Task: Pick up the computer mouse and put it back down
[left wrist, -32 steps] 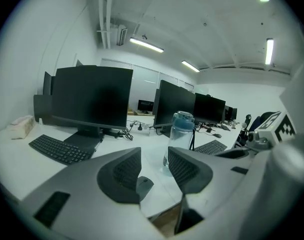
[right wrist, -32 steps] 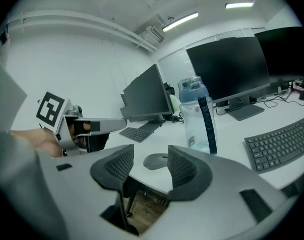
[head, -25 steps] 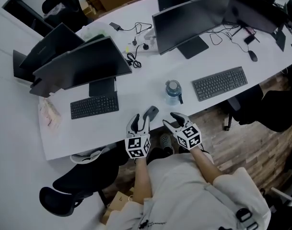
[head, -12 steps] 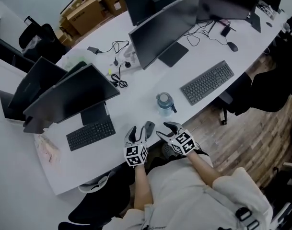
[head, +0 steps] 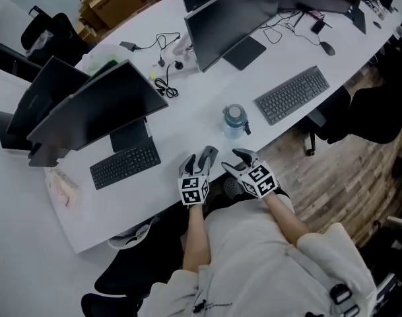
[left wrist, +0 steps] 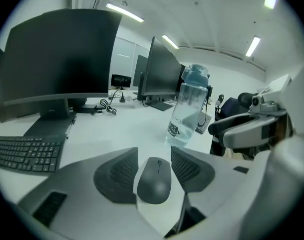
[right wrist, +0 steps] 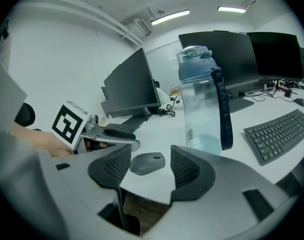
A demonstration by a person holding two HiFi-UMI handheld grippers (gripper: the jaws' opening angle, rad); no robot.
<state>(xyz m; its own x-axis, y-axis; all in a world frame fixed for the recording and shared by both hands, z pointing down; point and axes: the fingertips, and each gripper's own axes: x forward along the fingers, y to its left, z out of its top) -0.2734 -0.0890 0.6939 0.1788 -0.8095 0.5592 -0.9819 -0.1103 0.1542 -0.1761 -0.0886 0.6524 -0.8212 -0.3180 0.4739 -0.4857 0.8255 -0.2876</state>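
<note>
A dark grey computer mouse (left wrist: 154, 179) lies on the white desk (left wrist: 132, 129) close to its front edge. My left gripper (left wrist: 154, 155) straddles it, one pad on each side. The jaws are opening and a thin gap shows between each pad and the mouse. In the head view the left gripper (head: 199, 164) sits at the desk edge with the mouse (head: 210, 152) at its tips. My right gripper (head: 237, 163) hangs just right of it, open and empty. In the right gripper view, that gripper (right wrist: 151, 152) points at the mouse (right wrist: 147, 163) from a short way off.
A blue water bottle (head: 234, 121) stands just beyond the grippers. A black keyboard (head: 125, 165) lies to the left and a grey keyboard (head: 292, 94) to the right. Dark monitors (head: 98, 107) stand behind. Office chairs and wooden floor lie below the desk edge.
The left gripper has sunk to the desk with the mouse. The right gripper has hardly moved. The head view has shifted a little.
</note>
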